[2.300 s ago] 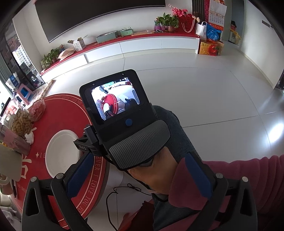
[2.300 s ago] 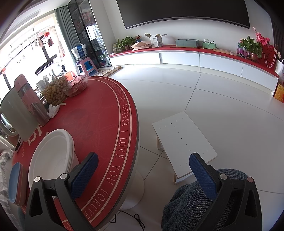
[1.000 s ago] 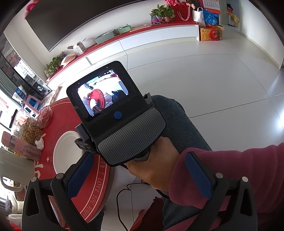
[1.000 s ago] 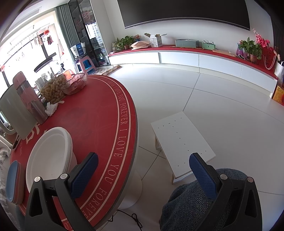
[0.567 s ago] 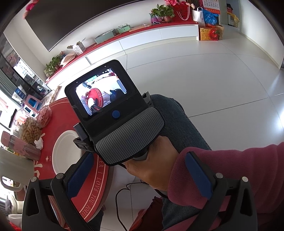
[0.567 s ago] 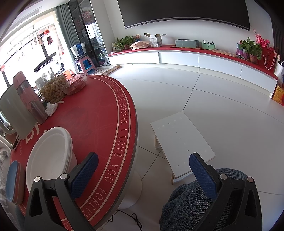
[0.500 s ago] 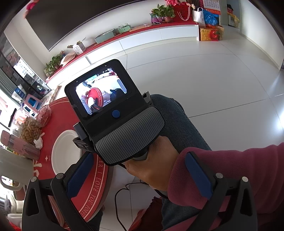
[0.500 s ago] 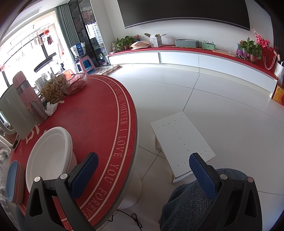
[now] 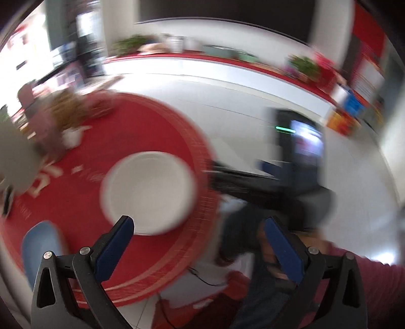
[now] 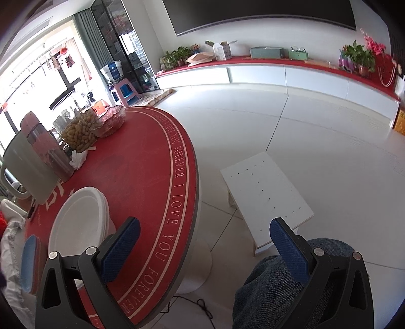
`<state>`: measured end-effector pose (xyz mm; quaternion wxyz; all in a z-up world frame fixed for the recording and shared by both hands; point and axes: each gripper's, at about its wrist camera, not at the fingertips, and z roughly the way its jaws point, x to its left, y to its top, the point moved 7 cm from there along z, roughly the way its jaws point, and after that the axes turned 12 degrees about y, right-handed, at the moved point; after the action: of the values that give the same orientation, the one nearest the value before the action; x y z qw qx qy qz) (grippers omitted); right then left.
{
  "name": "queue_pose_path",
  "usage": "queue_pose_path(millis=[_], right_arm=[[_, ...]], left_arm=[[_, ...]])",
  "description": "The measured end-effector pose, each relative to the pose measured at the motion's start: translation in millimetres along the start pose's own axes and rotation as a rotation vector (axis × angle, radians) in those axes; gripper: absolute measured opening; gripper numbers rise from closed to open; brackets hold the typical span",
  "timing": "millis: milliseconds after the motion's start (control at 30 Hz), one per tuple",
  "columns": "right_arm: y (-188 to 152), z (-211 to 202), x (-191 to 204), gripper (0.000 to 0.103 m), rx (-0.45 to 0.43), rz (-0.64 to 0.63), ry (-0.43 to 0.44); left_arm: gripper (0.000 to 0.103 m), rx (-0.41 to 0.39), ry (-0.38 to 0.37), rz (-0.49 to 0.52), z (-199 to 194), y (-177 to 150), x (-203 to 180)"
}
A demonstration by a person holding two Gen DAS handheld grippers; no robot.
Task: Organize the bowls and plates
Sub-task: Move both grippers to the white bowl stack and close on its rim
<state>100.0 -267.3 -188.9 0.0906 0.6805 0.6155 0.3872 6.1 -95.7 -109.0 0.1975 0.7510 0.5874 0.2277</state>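
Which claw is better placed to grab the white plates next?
Probably the left claw. It is open and faces the white plates, which sit just beyond its left finger, though that view is blurred. The right claw, also open, points past the table edge; the plates lie off to its left.

A white tiled floor [image 10: 316, 131] fills most of the room, glossy where daylight falls on it. Along the far wall runs a long low cabinet [image 10: 286, 73] with white fronts and a red top, carrying potted plants [image 10: 177, 57], an open cardboard box [image 10: 221, 50] and pink flowers [image 10: 374, 46]. Above it hangs a wide dark screen [image 10: 265, 15] on the white wall. At left, tall windows [image 10: 38, 73] with a grey curtain [image 10: 86, 45] let in bright light. A round red table [image 10: 141, 172] bears white lettering along its edge; a small white stool [image 10: 265, 192] stands on the floor beside it. The left wrist view is motion-blurred.
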Motion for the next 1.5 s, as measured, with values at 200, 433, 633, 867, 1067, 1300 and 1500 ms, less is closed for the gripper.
queue_pose_path(millis=[200, 433, 633, 867, 1067, 1300, 1500], right_arm=[[12.0, 3.5, 6.3, 0.103, 0.117, 0.012, 0.058], [7.9, 25.7, 56.2, 0.103, 0.314, -0.149, 0.070], [-6.4, 50.9, 70.1, 0.103, 0.428, -0.197, 0.043], [-16.1, 69.2, 83.2, 0.103, 0.512, -0.239, 0.052], [-20.5, 77.0, 86.1, 0.102, 0.563, -0.238, 0.054], [-20.9, 74.7, 99.4, 0.065, 0.572, -0.280, 0.069], [-28.0, 70.9, 106.3, 0.039, 0.561, -0.280, 0.091]], left_arm=[[0.103, 0.041, 0.162, -0.215, 25.0, 7.9, 82.4], [0.103, 0.183, 0.262, -0.305, 85.6, -4.0, 119.7], [0.103, 0.256, 0.295, -0.334, 113.5, -13.0, 126.8], [0.099, 0.336, 0.262, -0.348, 139.1, -21.7, 130.5], [0.094, 0.354, 0.216, -0.361, 143.0, -25.9, 126.2], [0.077, 0.345, 0.165, -0.359, 140.9, -20.8, 115.4], [0.034, 0.323, 0.095, -0.335, 136.5, -15.3, 92.9]])
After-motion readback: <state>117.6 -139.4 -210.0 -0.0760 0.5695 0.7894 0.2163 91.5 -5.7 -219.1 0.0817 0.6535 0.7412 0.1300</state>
